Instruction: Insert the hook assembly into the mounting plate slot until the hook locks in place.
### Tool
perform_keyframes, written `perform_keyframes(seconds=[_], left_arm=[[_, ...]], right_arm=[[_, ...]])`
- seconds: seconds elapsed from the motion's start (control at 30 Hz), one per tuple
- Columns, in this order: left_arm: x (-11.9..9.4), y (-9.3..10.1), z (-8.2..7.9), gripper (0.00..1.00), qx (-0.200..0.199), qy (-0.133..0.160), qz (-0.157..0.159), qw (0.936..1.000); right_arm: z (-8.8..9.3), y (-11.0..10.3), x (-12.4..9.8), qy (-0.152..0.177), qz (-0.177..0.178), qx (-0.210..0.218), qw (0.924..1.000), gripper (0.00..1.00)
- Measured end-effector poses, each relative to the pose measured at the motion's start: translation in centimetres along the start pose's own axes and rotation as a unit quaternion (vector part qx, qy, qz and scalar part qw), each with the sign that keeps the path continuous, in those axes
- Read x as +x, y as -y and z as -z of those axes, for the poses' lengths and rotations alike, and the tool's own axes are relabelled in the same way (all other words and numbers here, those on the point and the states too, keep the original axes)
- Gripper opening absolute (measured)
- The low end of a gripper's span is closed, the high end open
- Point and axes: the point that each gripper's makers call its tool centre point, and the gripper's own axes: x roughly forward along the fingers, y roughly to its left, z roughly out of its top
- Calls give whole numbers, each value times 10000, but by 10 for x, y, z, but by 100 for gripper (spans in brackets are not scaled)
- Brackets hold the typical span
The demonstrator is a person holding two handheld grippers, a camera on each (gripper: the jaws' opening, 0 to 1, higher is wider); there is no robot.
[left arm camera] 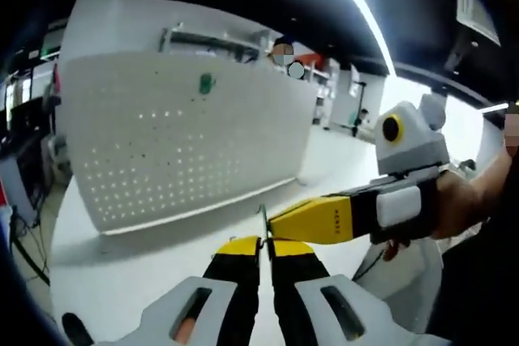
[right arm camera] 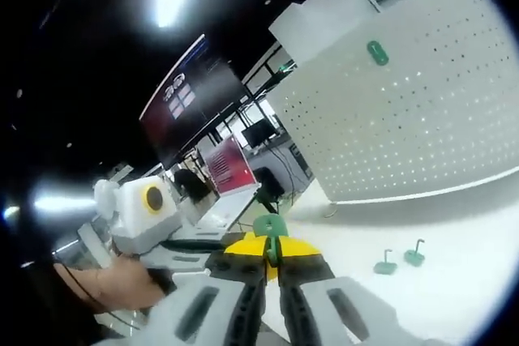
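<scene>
My left gripper (left arm camera: 261,242) is shut on a thin metal hook wire (left arm camera: 262,218) that sticks up between its yellow tips. My right gripper (left arm camera: 280,220) reaches in from the right, its tip touching that wire. In the right gripper view, my right gripper (right arm camera: 272,249) is shut on the hook's green base (right arm camera: 269,228), and the left gripper (right arm camera: 207,245) comes in from the left, held by a hand. The white perforated mounting plate (left arm camera: 186,147) stands upright beyond, apart from both grippers. One green hook (left arm camera: 206,83) hangs high on the mounting plate (right arm camera: 405,111).
Two spare green hooks (right arm camera: 385,265) (right arm camera: 415,256) stand on the white table (right arm camera: 454,281) in front of the plate. A person's hand (right arm camera: 105,285) and forearm (left arm camera: 474,196) hold the grippers. Screens and office furniture lie behind the plate.
</scene>
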Motion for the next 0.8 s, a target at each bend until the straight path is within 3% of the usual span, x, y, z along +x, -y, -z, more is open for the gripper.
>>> perform_keyframes(seconds=[0.1, 0.27, 0.37, 0.5, 0.63, 0.8], left_arm=[[0, -1, 2, 4, -354, -10, 85, 9993], [-3, 0, 0, 6, -349, 80, 81, 9993], [-2, 0, -1, 23, -553, 154, 142, 9982], [-5, 3, -5, 31, -448, 260, 178, 9985], [-6, 2, -8, 50, -519, 324, 126, 9980], [-11, -8, -11, 59, -592, 421, -68, 9973]], right_arm=[[0, 4, 0, -141, 148, -445, 9988, 0], [-7, 3, 0, -62, 125, -520, 9985, 0], [-11, 7, 0, -24, 161, -523, 9985, 0], [-19, 12, -3, 56, 217, -561, 9982, 0], [-32, 18, -5, 202, 336, -886, 9953, 0], [-45, 24, -5, 305, 472, -1104, 9923, 0]])
